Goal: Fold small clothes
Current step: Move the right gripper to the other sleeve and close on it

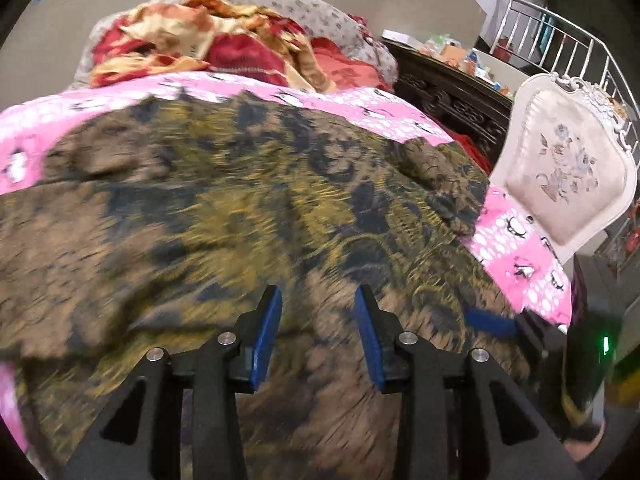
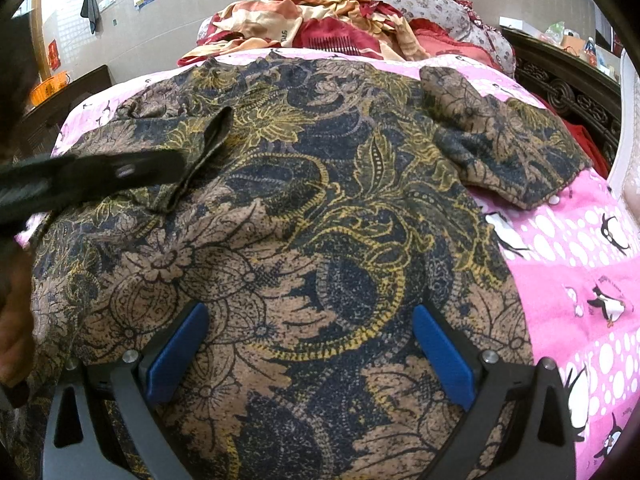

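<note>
Looking down my right gripper (image 2: 310, 354), jaws spread wide and empty, I see the patterned garment (image 2: 288, 216) sharply, spread on the pink bedsheet (image 2: 576, 264). My left gripper (image 1: 318, 338), parted narrowly with nothing clamped, sees it blurred, plus a white chair (image 1: 568, 160) far right.
</note>
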### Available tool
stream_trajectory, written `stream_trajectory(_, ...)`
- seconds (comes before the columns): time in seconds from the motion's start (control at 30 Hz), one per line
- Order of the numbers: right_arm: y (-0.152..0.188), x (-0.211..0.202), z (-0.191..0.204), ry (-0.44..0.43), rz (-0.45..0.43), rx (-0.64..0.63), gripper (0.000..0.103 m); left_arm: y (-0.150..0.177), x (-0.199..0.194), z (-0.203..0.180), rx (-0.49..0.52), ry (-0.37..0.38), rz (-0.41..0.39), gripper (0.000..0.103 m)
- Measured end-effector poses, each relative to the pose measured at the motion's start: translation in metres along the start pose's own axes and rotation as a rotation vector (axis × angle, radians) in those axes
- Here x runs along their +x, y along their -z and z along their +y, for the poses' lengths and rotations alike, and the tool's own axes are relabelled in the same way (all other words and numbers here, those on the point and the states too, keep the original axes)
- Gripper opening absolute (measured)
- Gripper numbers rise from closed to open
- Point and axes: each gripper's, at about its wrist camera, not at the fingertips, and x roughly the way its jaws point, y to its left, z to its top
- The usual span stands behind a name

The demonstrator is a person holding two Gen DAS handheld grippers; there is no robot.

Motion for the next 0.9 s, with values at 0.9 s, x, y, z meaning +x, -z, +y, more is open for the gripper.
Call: stream_trajectory(0.9,-0.071,-0.02,-0.01,-0.229,-0.074,0.081,0.101,0.061,-0.039,0.1,-0.397,-0.148,-0.103,0.017)
